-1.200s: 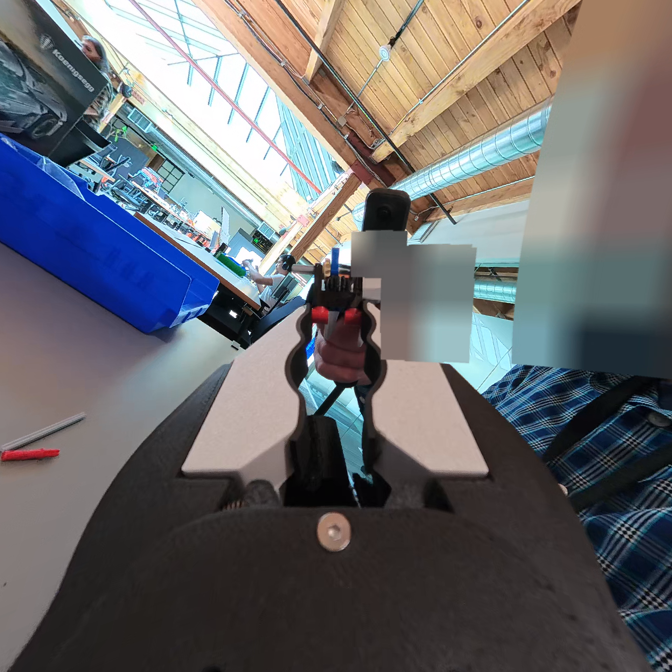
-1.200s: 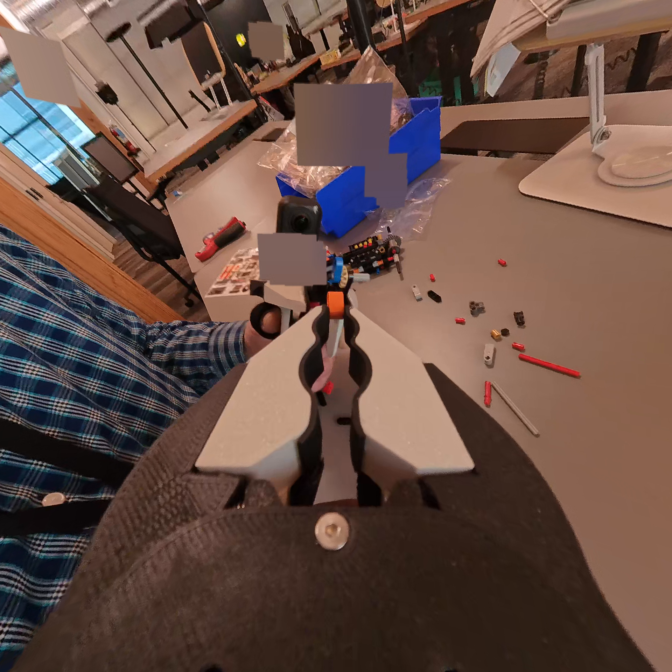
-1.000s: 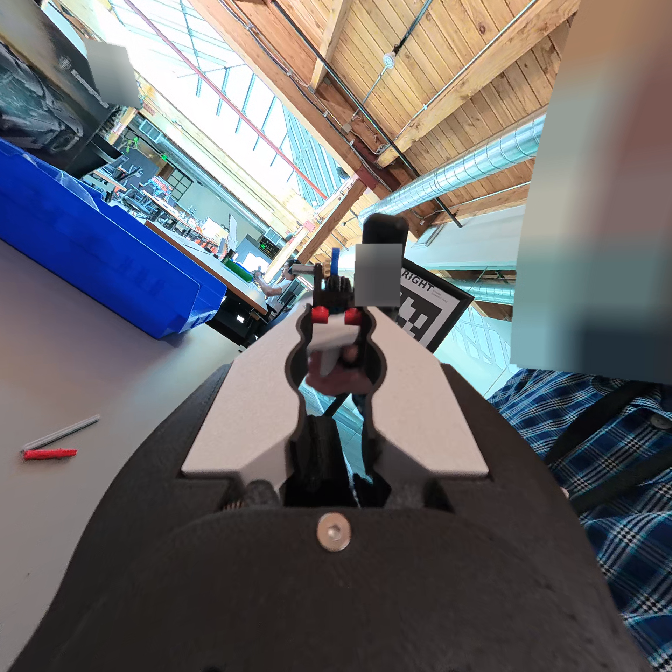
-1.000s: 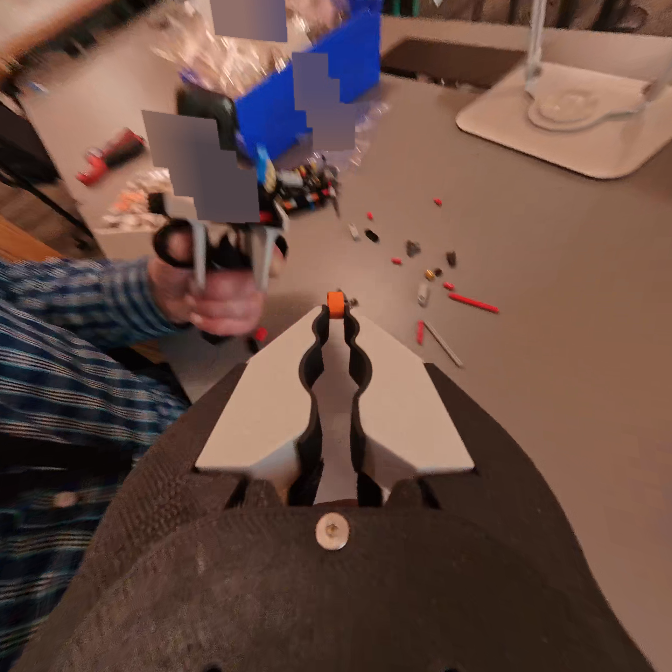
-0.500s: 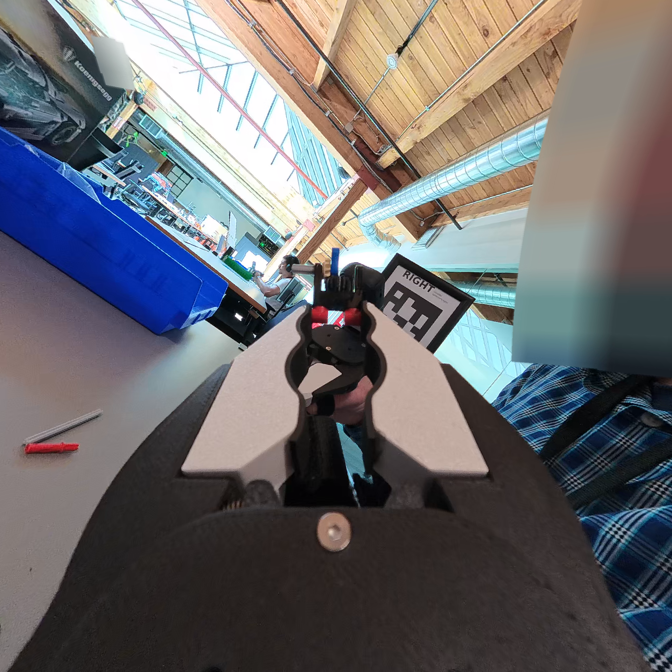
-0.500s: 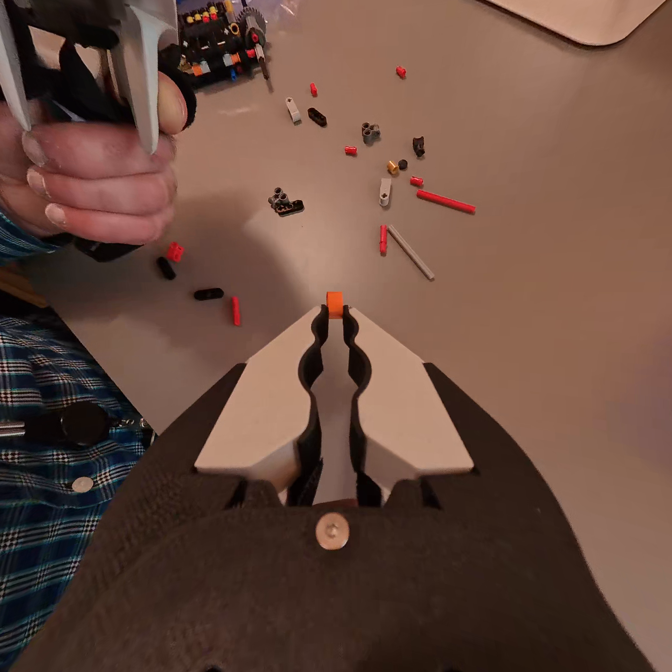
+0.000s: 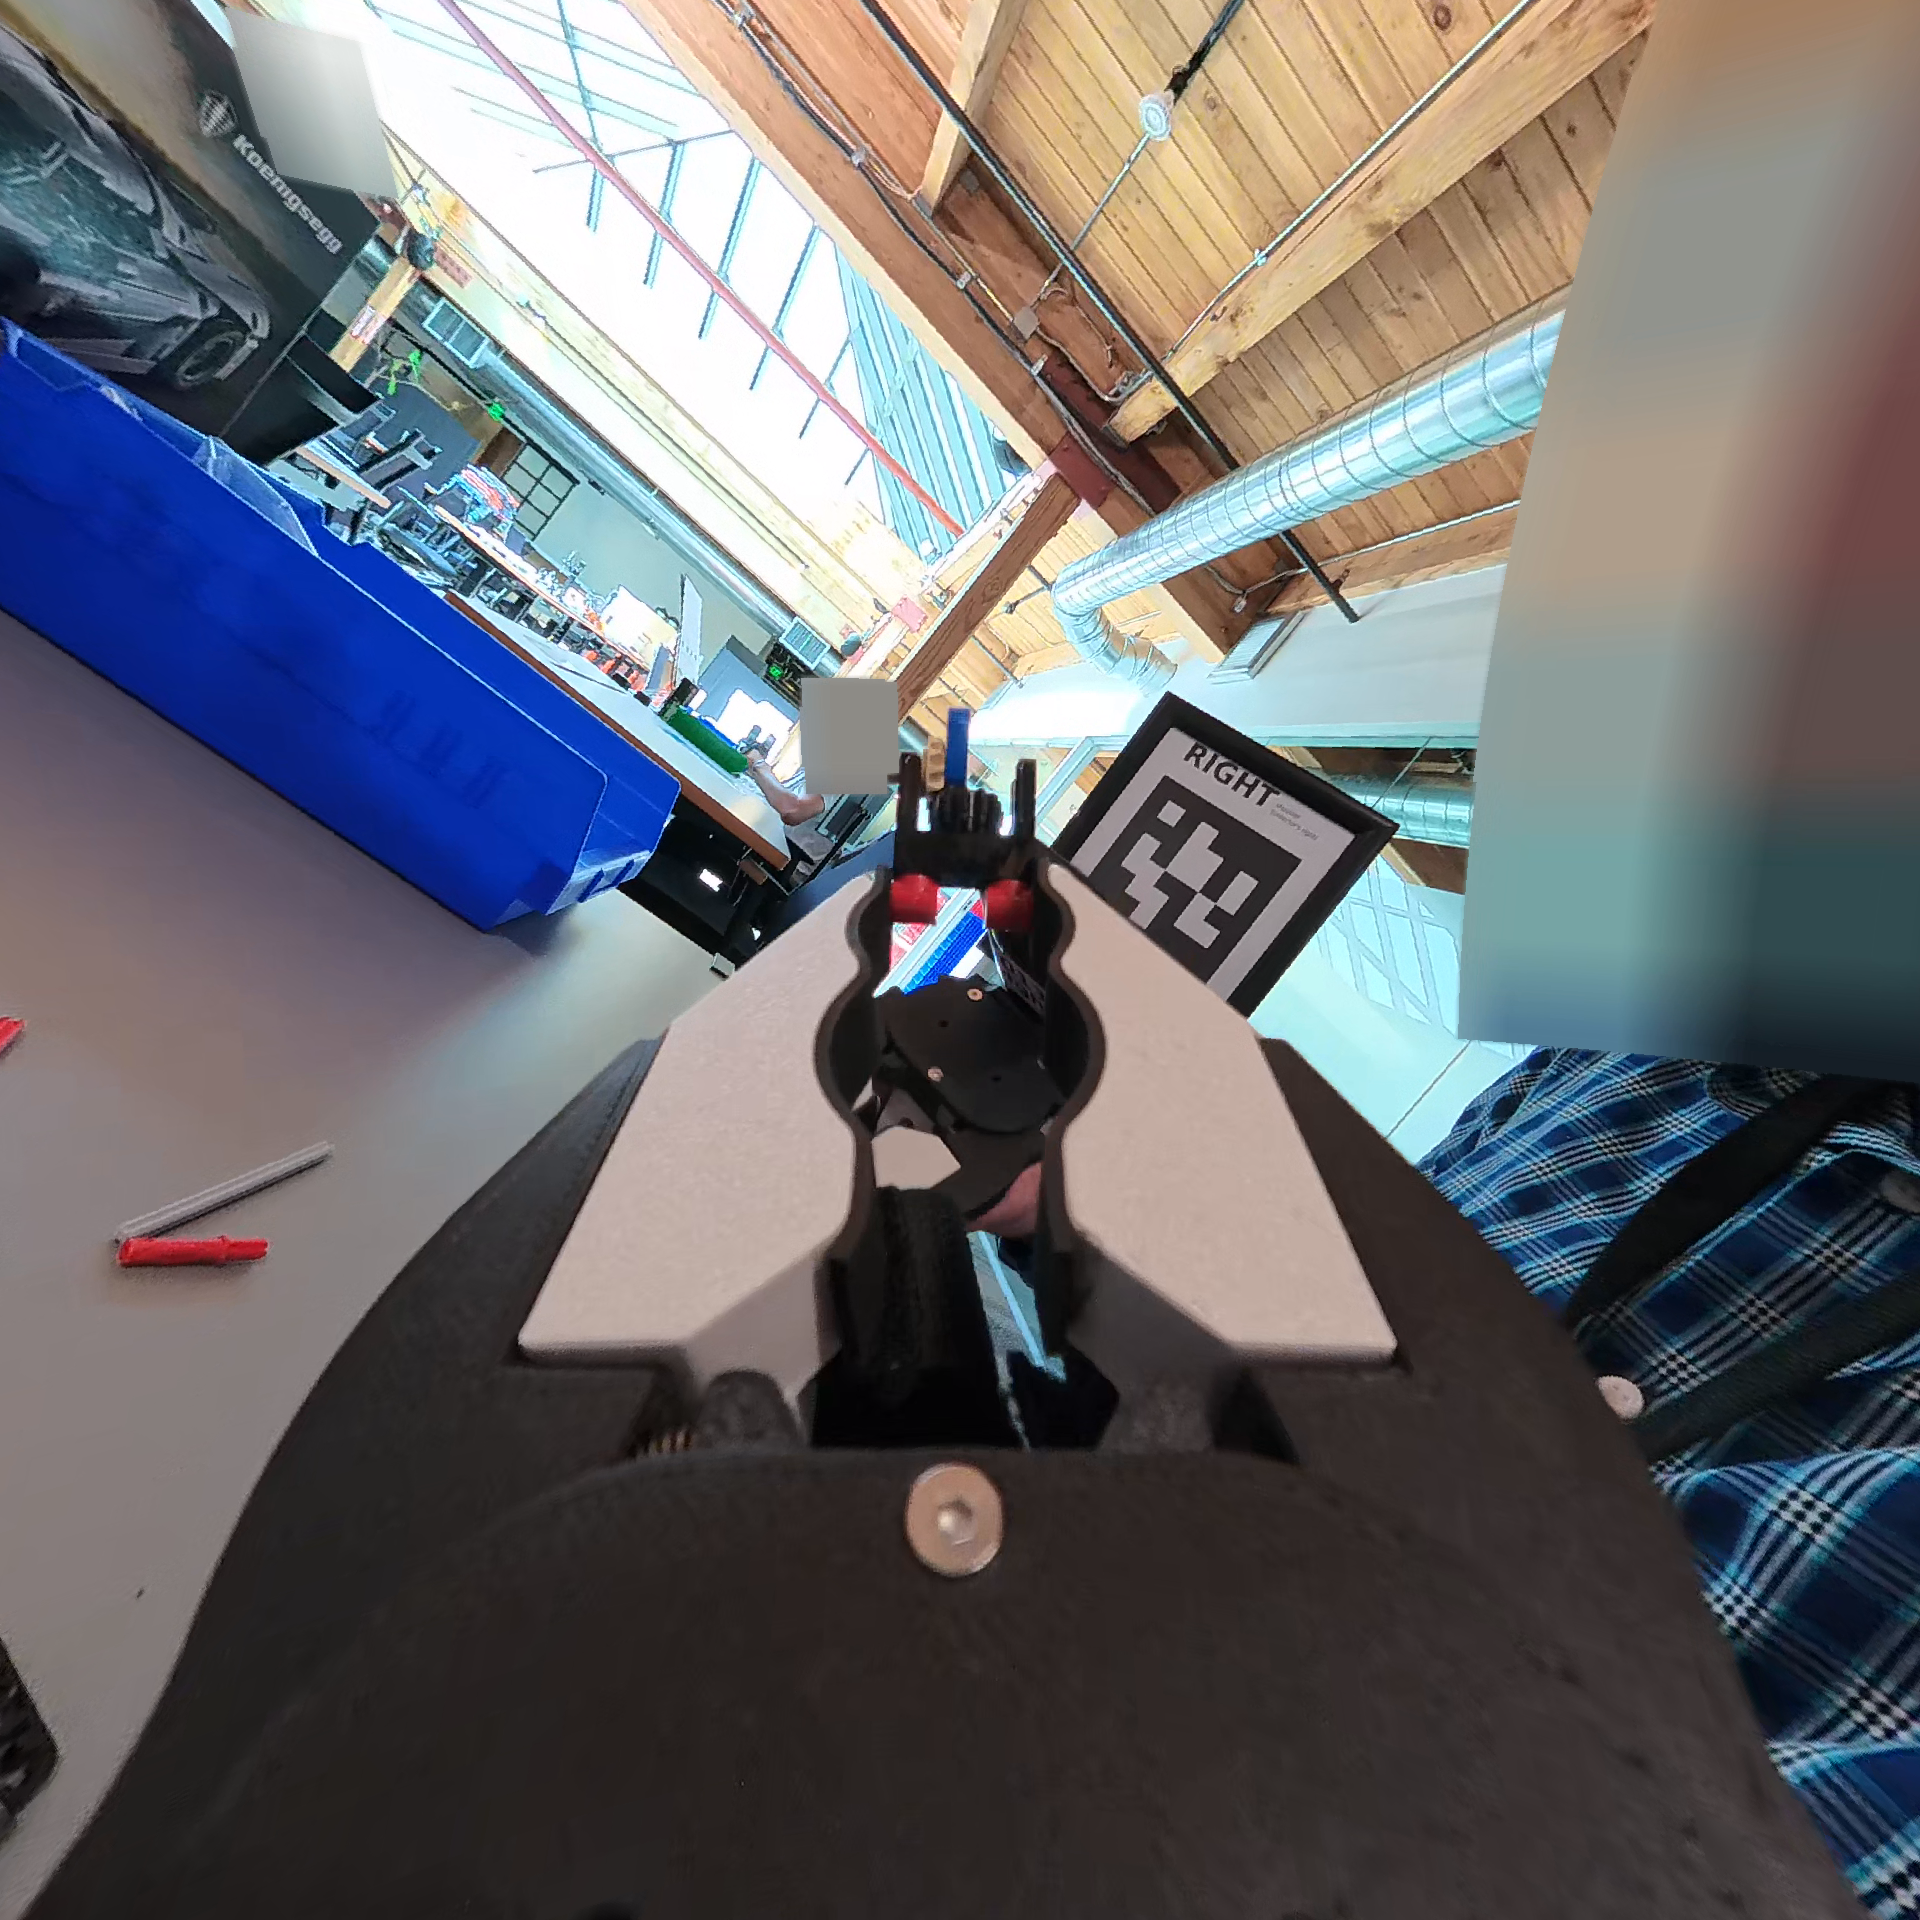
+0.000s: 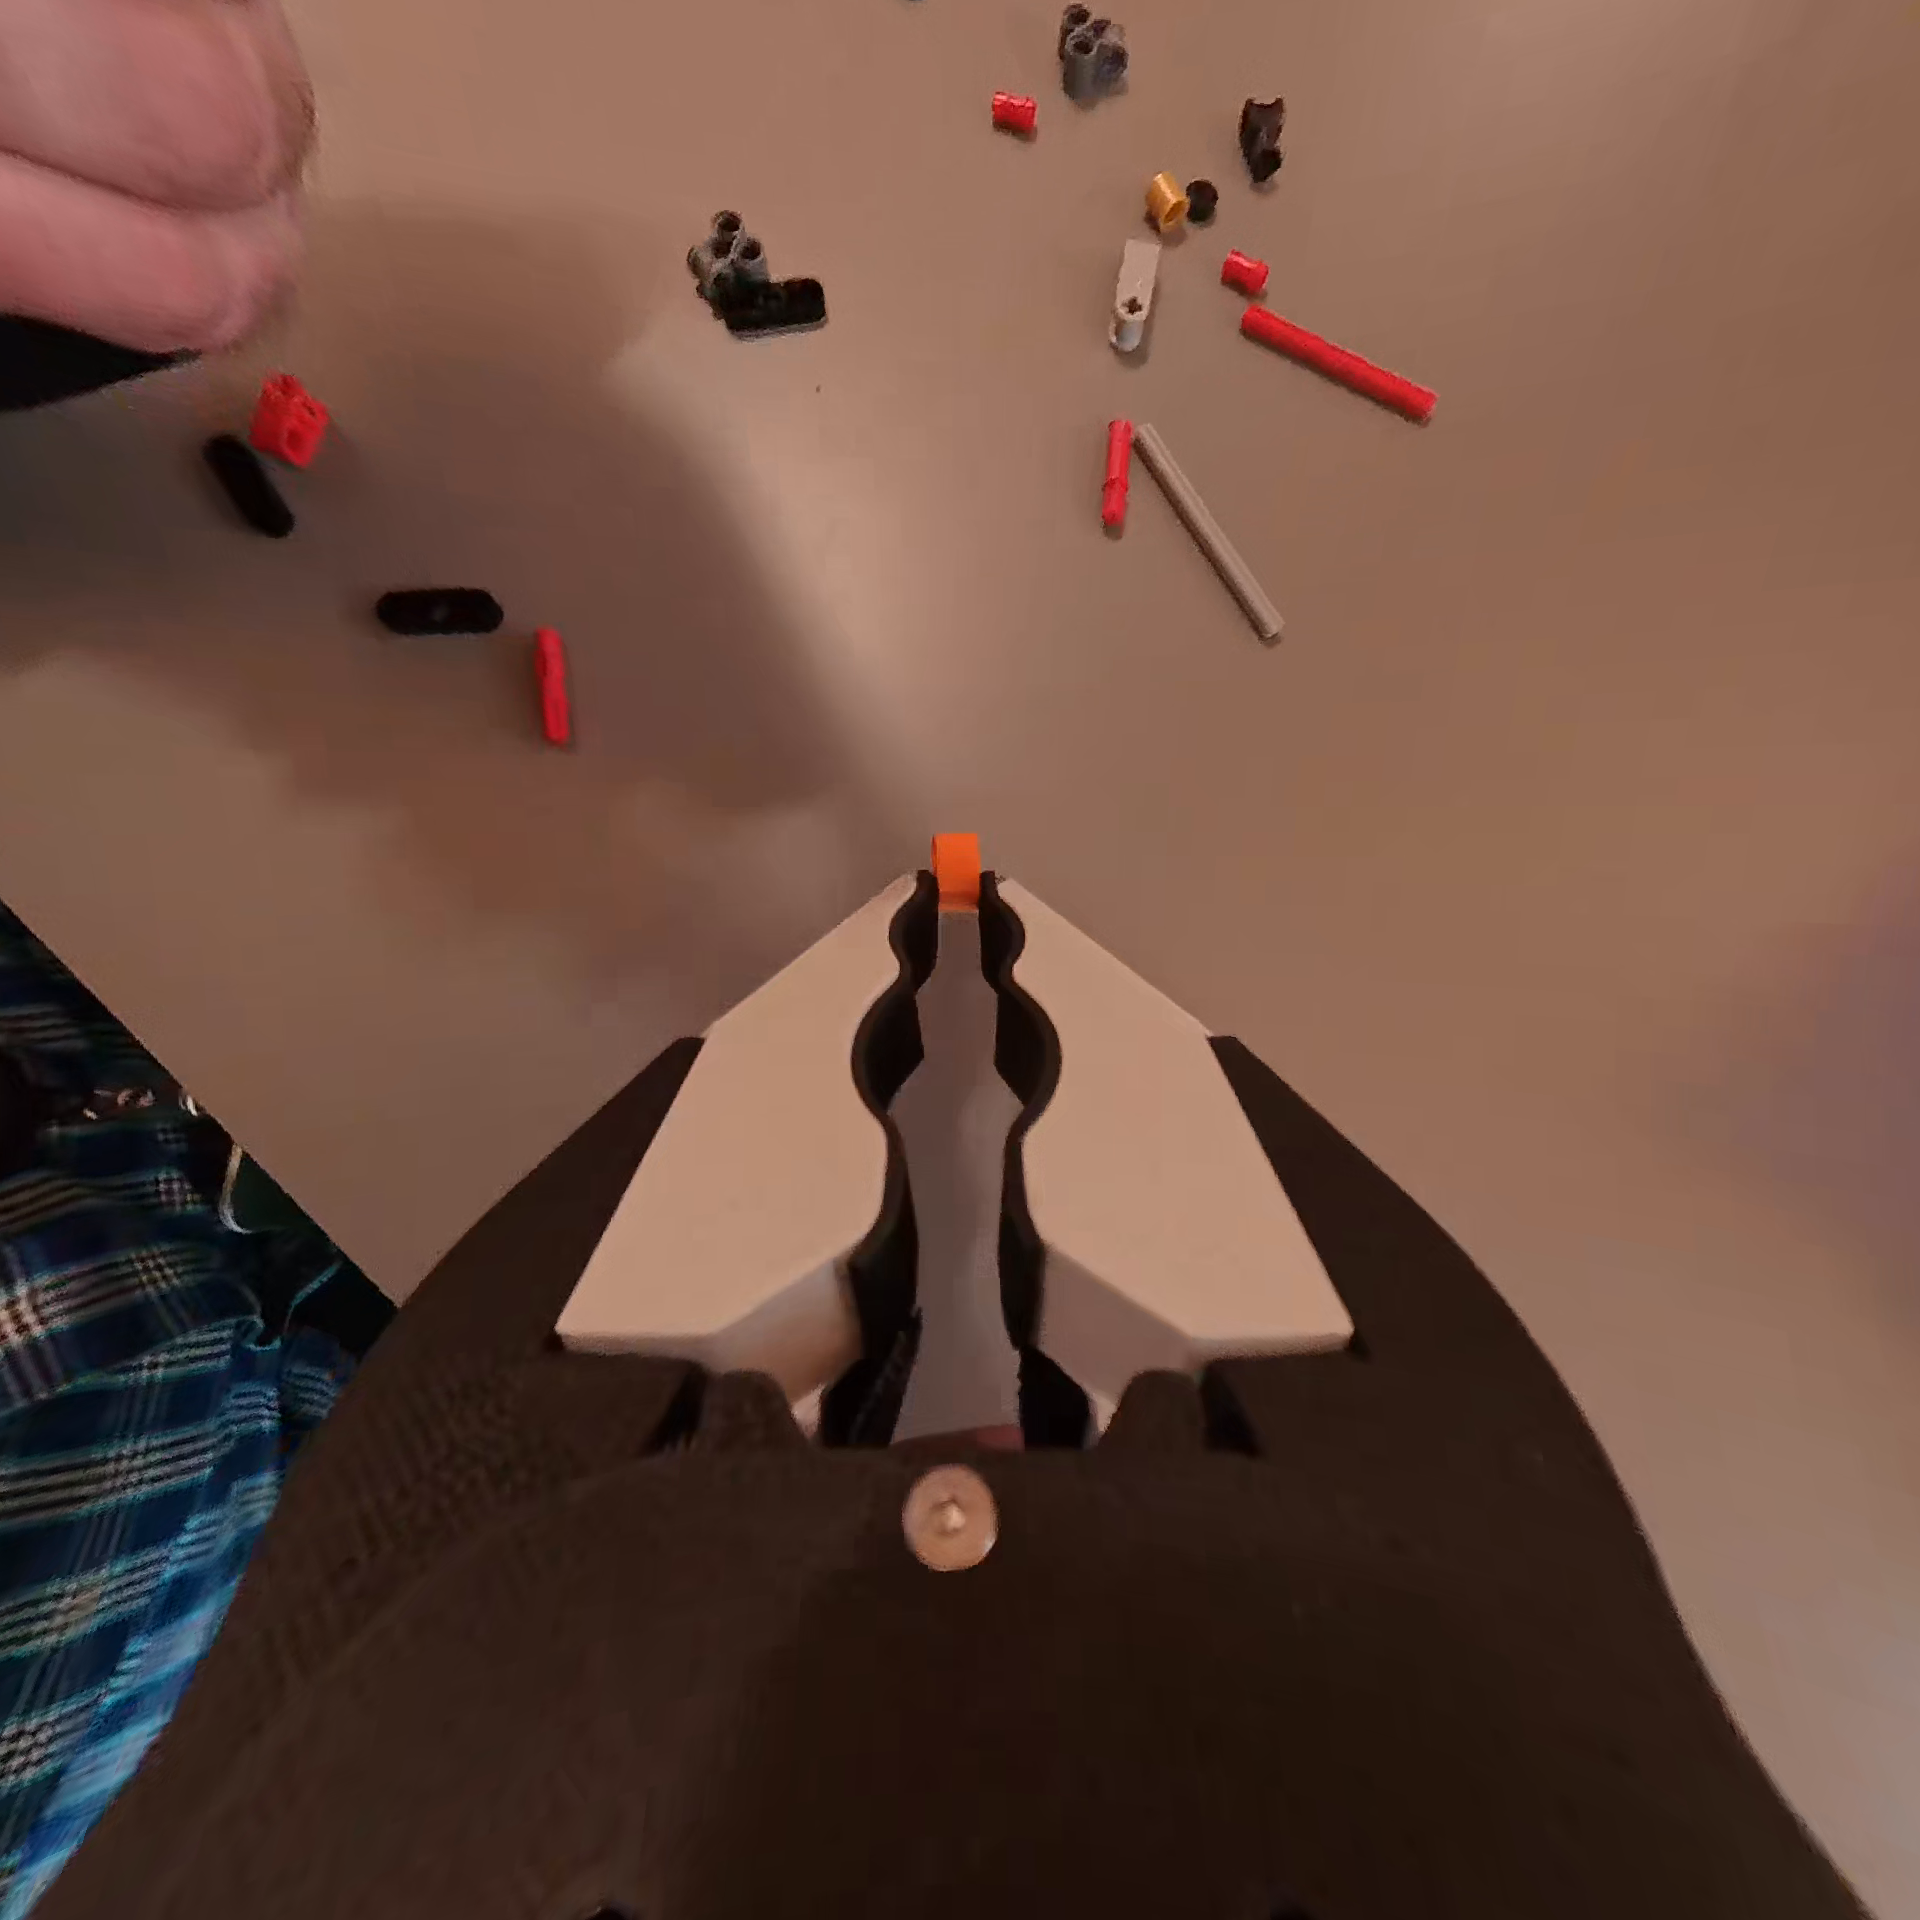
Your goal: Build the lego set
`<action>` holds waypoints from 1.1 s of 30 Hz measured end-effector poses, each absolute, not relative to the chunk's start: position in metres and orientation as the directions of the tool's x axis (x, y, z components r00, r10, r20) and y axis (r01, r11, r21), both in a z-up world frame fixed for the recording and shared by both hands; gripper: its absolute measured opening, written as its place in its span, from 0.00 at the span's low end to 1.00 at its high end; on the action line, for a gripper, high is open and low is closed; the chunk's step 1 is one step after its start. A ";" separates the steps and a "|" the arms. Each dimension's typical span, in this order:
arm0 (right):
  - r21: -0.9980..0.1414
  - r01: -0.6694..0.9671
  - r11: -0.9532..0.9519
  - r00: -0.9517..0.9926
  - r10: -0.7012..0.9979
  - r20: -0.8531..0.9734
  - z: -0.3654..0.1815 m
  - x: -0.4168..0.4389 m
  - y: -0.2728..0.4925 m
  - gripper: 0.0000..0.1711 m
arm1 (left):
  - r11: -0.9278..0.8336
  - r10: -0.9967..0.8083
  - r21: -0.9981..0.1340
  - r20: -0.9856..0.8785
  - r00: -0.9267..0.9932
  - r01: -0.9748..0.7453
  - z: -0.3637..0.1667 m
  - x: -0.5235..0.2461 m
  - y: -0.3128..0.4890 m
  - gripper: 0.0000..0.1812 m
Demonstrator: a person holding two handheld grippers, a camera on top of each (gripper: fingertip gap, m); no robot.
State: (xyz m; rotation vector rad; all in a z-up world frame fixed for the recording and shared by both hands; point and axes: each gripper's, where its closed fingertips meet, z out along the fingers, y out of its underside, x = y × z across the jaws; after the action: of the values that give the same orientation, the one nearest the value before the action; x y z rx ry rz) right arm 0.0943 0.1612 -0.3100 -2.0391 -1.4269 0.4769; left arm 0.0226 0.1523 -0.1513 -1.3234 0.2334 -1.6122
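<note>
The right gripper (image 8: 957,876) pinches a small orange plastic lego bush (image 8: 956,869) between the very tips of its two grey fingers (image 8: 1081,1091), the jaws drawn narrow around it, and points down at a bare stretch of the grey-brown tabletop (image 8: 1558,831). The left gripper (image 7: 961,902) is tilted up toward the wooden ceiling, and its jaws clamp a small black lego assembly (image 7: 961,836) that has two round red pin ends (image 7: 914,896) at the fingertips and a blue peg (image 7: 957,746) sticking up at its far end. Loose lego parts lie scattered on the table beyond the right gripper. To the far left are a short red pin (image 8: 553,686), a flat black link (image 8: 438,611), a second black link (image 8: 247,485) and a small red block (image 8: 287,418) just beside it. Farther off in the middle sits a dark grey and black angled connector (image 8: 753,275). To the far right a thin grey axle (image 8: 1207,528) lies beside a short red axle (image 8: 1117,473), with a longer red axle (image 8: 1338,363), a pale grey connector (image 8: 1135,296) and a small gold bush (image 8: 1166,200) beyond them. A hand (image 8: 135,156) shows blurred at the far left corner. In the left wrist view a large blue plastic bin (image 7: 312,665) stands on the table at the far left, and a blue checked shirt (image 7: 1714,1299) fills the near right.
</note>
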 end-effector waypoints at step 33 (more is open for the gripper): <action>-0.663 0.640 -0.389 0.487 0.872 -0.041 -0.305 0.085 0.162 0.14 | -0.484 -0.780 -0.682 0.621 0.084 0.547 -0.142 0.021 0.143 0.13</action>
State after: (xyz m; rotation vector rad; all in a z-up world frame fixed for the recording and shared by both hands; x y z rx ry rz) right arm 0.0854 0.1618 -0.3050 -2.1536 -1.2414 0.5223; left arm 0.0213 0.1430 -0.1423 -1.3165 0.2587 -1.6191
